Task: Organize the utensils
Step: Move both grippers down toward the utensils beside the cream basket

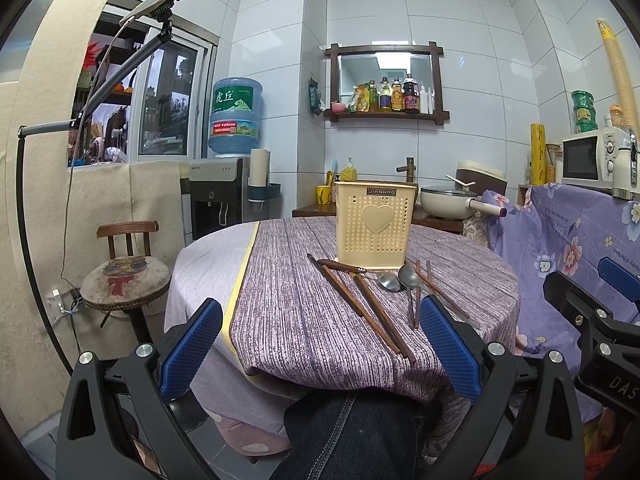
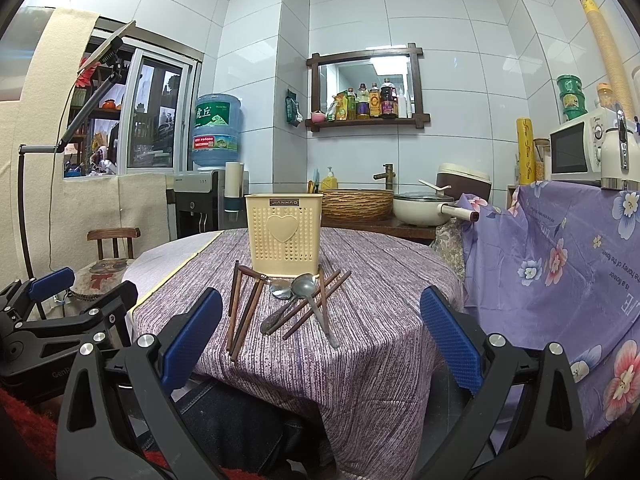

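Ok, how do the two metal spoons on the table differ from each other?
In the right wrist view, the nearer spoon lies on top, its plain slim handle running toward the right gripper. The other spoon lies partly under it, its thicker patterned handle angling the other way, so the two cross. Both are grey metal, with their bowls toward the yellow holder.

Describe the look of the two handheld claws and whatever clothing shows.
Both the left claw and right claw have black plastic frames with triangular cut-outs, silver screws and blue, diamond-textured pads. White lettering marks the bodies, only partly readable. Dark blue denim trousers show below; no sleeves or cables visible.
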The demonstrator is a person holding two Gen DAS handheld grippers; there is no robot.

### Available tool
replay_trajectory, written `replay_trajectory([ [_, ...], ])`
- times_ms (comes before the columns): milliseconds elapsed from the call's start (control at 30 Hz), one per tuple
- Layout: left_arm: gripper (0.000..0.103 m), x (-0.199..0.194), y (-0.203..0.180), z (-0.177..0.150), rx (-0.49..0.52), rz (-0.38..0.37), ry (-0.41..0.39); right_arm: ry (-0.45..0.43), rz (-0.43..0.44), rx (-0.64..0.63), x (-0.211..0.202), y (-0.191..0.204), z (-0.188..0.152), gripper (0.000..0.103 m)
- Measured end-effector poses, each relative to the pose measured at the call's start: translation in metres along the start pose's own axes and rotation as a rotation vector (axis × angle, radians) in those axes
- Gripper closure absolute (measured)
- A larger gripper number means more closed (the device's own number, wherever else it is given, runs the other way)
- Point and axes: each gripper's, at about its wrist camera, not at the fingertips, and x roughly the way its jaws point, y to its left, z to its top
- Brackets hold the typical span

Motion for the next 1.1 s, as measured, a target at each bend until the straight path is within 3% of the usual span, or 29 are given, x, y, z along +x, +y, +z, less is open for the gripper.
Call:
replay_trajectory([
  [300, 0.005, 0.013, 0.001, -0.027, -0.008, -0.012, 0.071, 0.043, -0.025, 0.013, 0.020, -0.008, -0.004, 0.005],
  [333, 0.005, 0.021, -0.001, -0.012, -0.009, -0.009, 0.091, 0.054, -0.028, 0.013, 0.024, -0.010, -0.003, 0.005],
  [567, 0.006, 0.071, 0.015, 0.000, -0.032, -0.019, 0.229, 0.201, -0.052, -0.061, 0.071, -0.021, -0.005, 0.005],
  [900, 0.043, 0.154, 0.037, 0.015, -0.153, -0.117, 0.519, 0.326, -0.042, -0.081, 0.136, -0.035, 0.002, 0.008],
  [1100, 0.061, 0.194, 0.034, 0.026, -0.111, -0.135, 0.609, 0.436, 0.033, 0.016, 0.192, -0.046, 0.012, 0.023],
])
